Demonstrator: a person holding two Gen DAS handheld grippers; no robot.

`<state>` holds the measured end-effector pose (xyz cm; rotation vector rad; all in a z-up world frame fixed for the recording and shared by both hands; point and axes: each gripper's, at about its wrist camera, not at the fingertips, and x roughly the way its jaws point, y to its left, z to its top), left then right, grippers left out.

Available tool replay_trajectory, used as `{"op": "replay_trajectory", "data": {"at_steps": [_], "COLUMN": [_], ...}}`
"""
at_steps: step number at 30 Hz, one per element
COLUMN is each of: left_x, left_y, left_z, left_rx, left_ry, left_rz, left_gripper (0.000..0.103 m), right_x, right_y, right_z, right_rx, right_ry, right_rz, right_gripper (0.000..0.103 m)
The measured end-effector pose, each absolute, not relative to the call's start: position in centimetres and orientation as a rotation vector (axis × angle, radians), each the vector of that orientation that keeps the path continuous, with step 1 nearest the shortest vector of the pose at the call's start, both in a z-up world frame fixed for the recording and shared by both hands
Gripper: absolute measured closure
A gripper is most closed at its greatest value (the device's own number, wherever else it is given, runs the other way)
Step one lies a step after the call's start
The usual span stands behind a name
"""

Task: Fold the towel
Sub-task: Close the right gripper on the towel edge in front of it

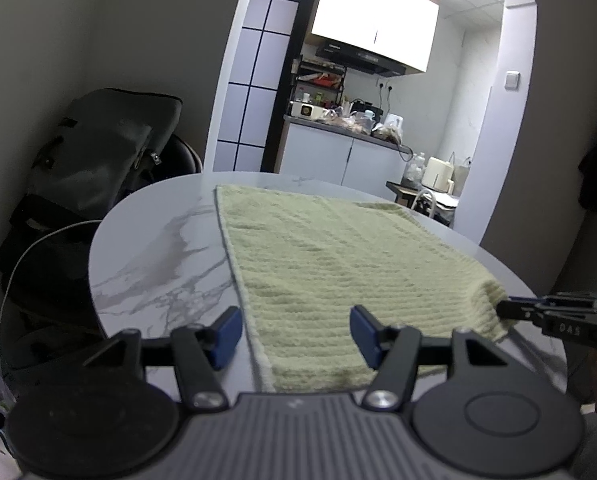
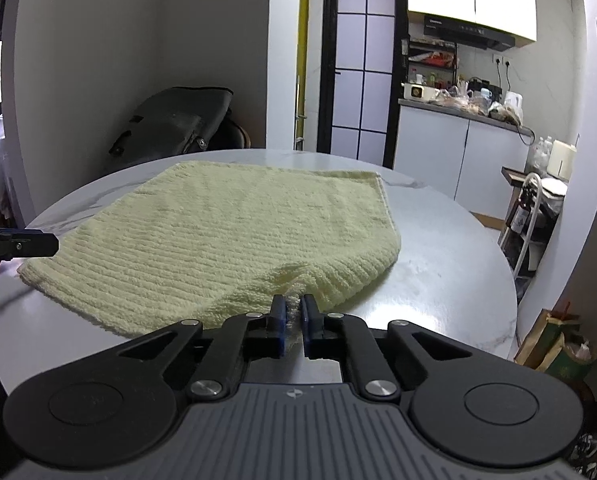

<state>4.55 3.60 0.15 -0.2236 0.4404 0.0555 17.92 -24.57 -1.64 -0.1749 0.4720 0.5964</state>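
Towel [image 2: 226, 236]: pale green, ribbed, spread flat on round marble-pattern counter [image 1: 154, 256], mid-frame. Right tool [image 2: 293, 312]: blue pads pinched closed on towel's near edge, fabric bunched between. Left tool [image 1: 296, 334]: jaws apart, straddling towel's near left corner, gripping nothing. Background: kitchen worktop cluttered, upper right; dark bag [image 1: 98, 148], left.
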Motion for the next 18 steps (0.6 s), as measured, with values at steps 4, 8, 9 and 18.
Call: {"op": "replay_trajectory", "data": {"at_steps": [4,8,9,18], "left_x": [4.3,4.2,4.2,4.2], "left_y": [3.6,3.7,3.7,4.0], "left_z": [0.1,0.2,0.2,0.2], "left_rx": [-0.227,-0.237,-0.239,-0.249], "left_ry": [0.434,0.431,0.429,0.423], "left_rz": [0.054,0.047,0.045,0.035], "left_gripper": [0.039,0.039,0.038,0.035], "right_x": [17.8,18.1,18.2,18.6], "right_y": [-24.3,-23.4,-23.1,-20.6], "right_z": [-0.7,0.3,0.5,1.4], "right_rx": [-0.187,-0.191,-0.194,-0.212], "right_ry": [0.449,0.432,0.430,0.413], "right_rz": [0.606,0.618,0.621,0.654], "right_gripper": [0.095,0.095,0.094,0.094]}}
